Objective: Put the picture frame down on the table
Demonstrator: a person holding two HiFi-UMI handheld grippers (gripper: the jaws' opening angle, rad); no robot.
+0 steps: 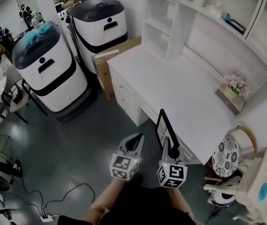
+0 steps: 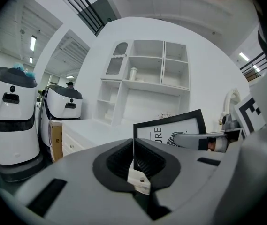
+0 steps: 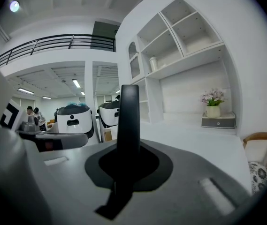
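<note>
Your right tool (image 1: pixel 172 150) grasps the black picture frame (image 1: pixel 163 125) upright at the table's (image 1: pixel 180 86) front edge; your left tool (image 1: pixel 135 140) is clenched, empty.

picture frame (image 1: pixel 164 127): rim looks matt black, smooth | table (image 1: pixel 180 86): white, smooth, slight sheen | left gripper (image 1: pixel 135 140), right gripper (image 1: pixel 173 149): matt grey plastic | floor (image 1: pixel 77 144): dark, glossy | box (image 1: pixel 102 65): brown cardboard, matt

Robotics lab hall — robot units (image 1: pixel 49 67), mock-home desk (image 1: pixel 180 90), mezzanine railing (image 3: pixel 53 43).
</note>
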